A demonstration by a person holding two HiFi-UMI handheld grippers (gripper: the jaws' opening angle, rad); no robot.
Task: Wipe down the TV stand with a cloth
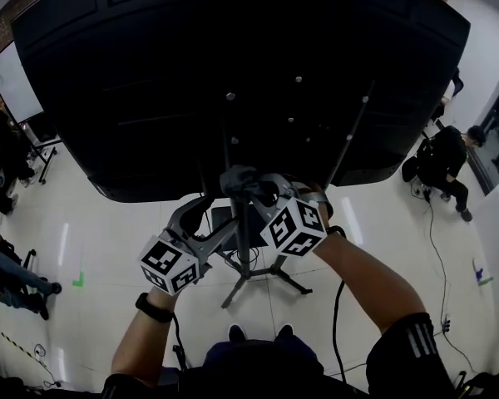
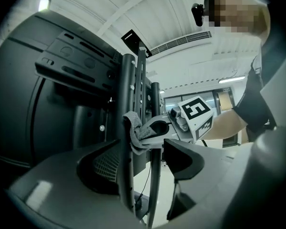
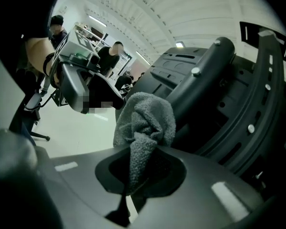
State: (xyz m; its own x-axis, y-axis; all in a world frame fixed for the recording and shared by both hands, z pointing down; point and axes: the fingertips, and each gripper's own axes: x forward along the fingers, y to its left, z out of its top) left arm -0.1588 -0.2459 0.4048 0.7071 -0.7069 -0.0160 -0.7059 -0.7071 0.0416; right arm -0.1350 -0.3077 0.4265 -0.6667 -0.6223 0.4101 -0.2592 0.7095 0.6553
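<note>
A big black TV [image 1: 233,56] shows its back on a black stand. The stand's pole [image 1: 243,239] runs down to tripod feet [image 1: 258,279]. My right gripper [image 1: 254,191] is shut on a grey cloth [image 1: 239,179], whose bunched end presses against the pole just under the TV. In the right gripper view the cloth [image 3: 145,118] bulges out of the gripper [image 3: 138,171] against the mount arm [image 3: 200,89]. My left gripper [image 1: 220,219] sits lower, with its jaws closed round the upright bars [image 2: 128,128]. The left gripper view shows the gripper [image 2: 140,156], the cloth [image 2: 133,132] and the right gripper's marker cube [image 2: 196,118].
A person in black [image 1: 445,160] crouches at the right, and more people [image 1: 8,281] are at the left edge. A cable [image 1: 432,248] trails over the pale floor. A whiteboard [image 1: 12,81] stands at the far left. My shoes [image 1: 258,332] are just behind the stand's feet.
</note>
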